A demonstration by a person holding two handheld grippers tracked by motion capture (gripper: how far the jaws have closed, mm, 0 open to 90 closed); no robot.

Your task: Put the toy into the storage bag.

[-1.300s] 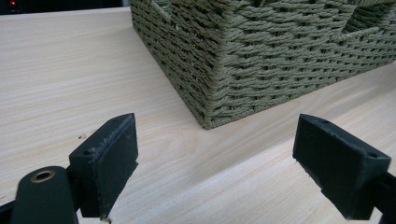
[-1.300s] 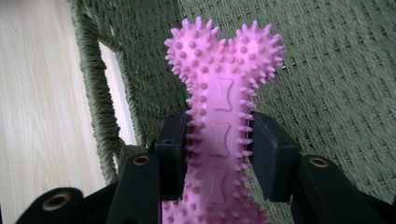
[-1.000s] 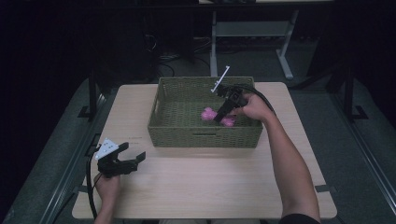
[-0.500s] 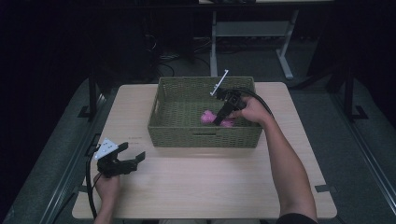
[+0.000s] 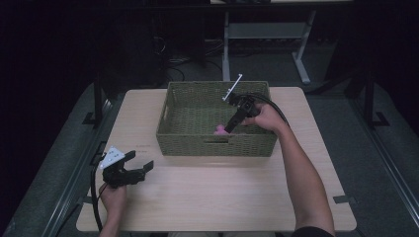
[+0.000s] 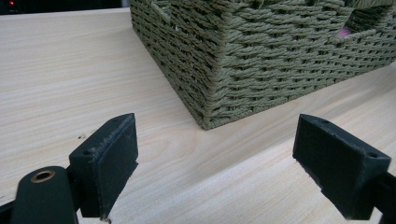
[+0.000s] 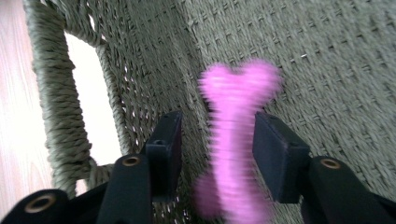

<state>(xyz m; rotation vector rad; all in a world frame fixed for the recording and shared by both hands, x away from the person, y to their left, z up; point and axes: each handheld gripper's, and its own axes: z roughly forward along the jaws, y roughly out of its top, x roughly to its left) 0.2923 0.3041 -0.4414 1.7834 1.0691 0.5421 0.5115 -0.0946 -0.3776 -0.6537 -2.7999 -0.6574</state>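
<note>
Nearest me, my left tongs sit low over the wooden table, jaws spread wide apart with nothing between them. In the left gripper view the pads frame bare tabletop, and just beyond them stands the near corner of the woven green basket, with a speck of pink showing through its handle slot.

Farther out, my right tongs reach down into the basket, tips close to its near wall beside the handle cutout. Their jaws have just been opening. In the right gripper view the pink bone-shaped toy lies between the two pads, blurred. There is a clear gap on the left pad's side, while the right pad sits at the toy's edge, so I read the jaws as parted rather than clamped on it. The toy lies inside the basket, by the near wall, right at my right tongs' tips.
</note>
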